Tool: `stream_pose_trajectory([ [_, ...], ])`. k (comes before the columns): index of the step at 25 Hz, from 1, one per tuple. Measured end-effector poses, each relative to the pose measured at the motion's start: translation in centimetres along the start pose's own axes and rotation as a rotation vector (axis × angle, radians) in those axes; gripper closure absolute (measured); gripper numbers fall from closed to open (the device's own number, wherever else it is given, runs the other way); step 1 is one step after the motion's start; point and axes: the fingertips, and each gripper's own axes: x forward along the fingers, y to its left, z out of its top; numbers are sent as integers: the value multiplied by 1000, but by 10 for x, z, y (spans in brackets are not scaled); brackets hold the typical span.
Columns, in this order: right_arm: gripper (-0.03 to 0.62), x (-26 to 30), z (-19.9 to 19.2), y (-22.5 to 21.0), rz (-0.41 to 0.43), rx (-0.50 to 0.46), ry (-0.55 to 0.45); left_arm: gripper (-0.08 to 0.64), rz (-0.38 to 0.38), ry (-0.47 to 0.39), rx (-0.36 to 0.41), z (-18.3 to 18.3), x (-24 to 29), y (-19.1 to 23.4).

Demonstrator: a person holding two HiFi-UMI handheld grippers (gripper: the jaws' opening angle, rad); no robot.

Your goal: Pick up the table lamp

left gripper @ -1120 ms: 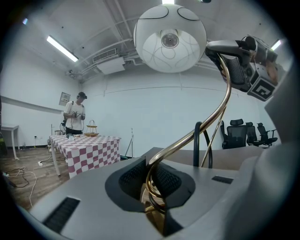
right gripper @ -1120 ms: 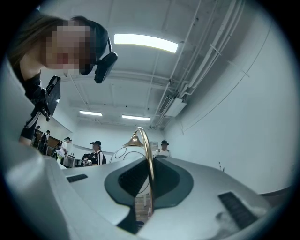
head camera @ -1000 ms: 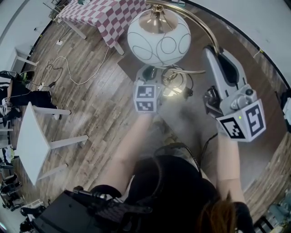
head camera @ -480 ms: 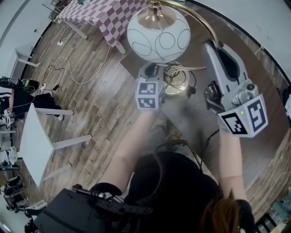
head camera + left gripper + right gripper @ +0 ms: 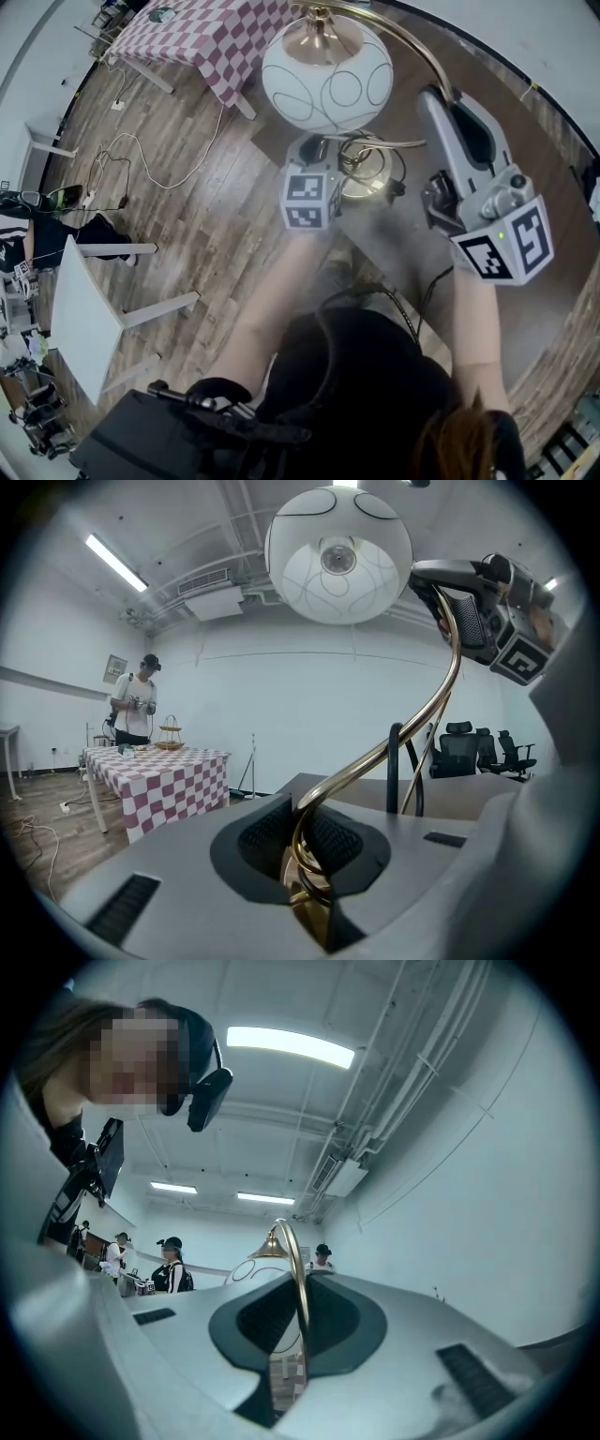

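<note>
In the head view a white table (image 5: pixel 80 314) lies at 8 o'clock. Loose cables (image 5: pixel 141 141) trail over the wood floor at 10, and a checked table (image 5: pixel 220 28), draped in red-and-white cloth, stands at 11. The table lamp (image 5: pixel 325 80) is at 12 o'clock: a white globe shade with thin looping lines hangs from an arched brass stem (image 5: pixel 299 1274). Its base is over a grey-brown tabletop (image 5: pixel 394 244); whether it touches, I cannot tell. The left gripper (image 5: pixel 319 155), just below the shade near centre, has its jaws pinched on the curled lower end of the stem, as the left gripper view shows. The right gripper (image 5: pixel 439 101), at 2 o'clock, clamps the thin upper arch between nearly closed jaws. Each gripper's marker cube (image 5: pixel 307 199) bears black-and-white square patterns. In the left gripper view a person (image 5: pixel 133 700) stands behind the checked table at 9 o'clock.
</note>
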Motion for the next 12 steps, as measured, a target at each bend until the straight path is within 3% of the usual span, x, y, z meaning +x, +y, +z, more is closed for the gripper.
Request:
stream_pose_trajectory([
  [12,560,32,-1,9,-76,-38,17,525,-79,1,-9,11,17,22],
])
